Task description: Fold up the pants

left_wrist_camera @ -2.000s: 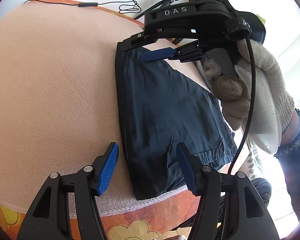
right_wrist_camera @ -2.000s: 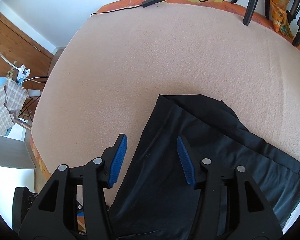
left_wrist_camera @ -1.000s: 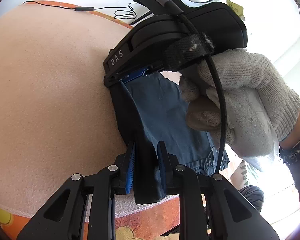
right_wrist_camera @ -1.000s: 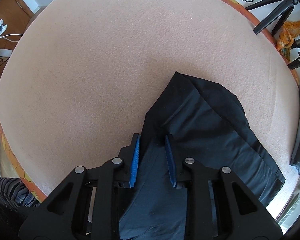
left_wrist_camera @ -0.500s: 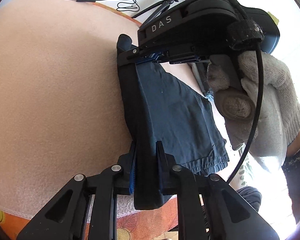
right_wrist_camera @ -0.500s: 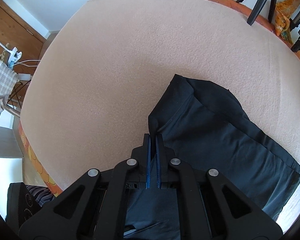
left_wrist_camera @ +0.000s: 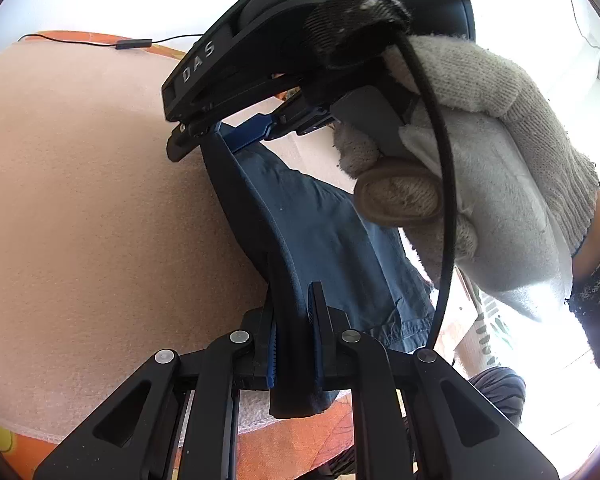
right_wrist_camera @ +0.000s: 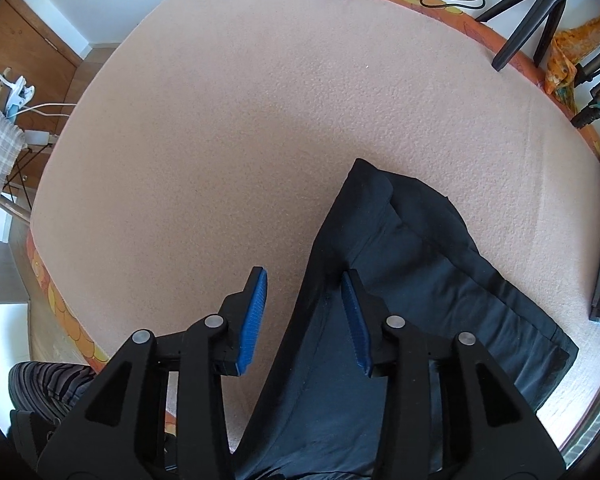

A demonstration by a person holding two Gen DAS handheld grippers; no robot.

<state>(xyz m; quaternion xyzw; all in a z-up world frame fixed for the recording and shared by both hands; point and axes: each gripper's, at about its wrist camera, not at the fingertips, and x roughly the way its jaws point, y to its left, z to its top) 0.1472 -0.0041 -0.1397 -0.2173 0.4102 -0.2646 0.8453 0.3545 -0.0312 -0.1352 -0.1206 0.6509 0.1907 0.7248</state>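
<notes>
Pants [right_wrist_camera: 412, 280] lie on the blanket [right_wrist_camera: 260, 140]; the right gripper [right_wrist_camera: 304, 312], clamped a moment ago, is opening off the fold, while the left gripper [left_wrist_camera: 292, 344] stays pinched on the edge, so lifting stalls.

A peach fleece blanket [right_wrist_camera: 260, 128] covers the bed, with dark pants [right_wrist_camera: 420, 280] and a tripod [right_wrist_camera: 532, 12] on it
</notes>
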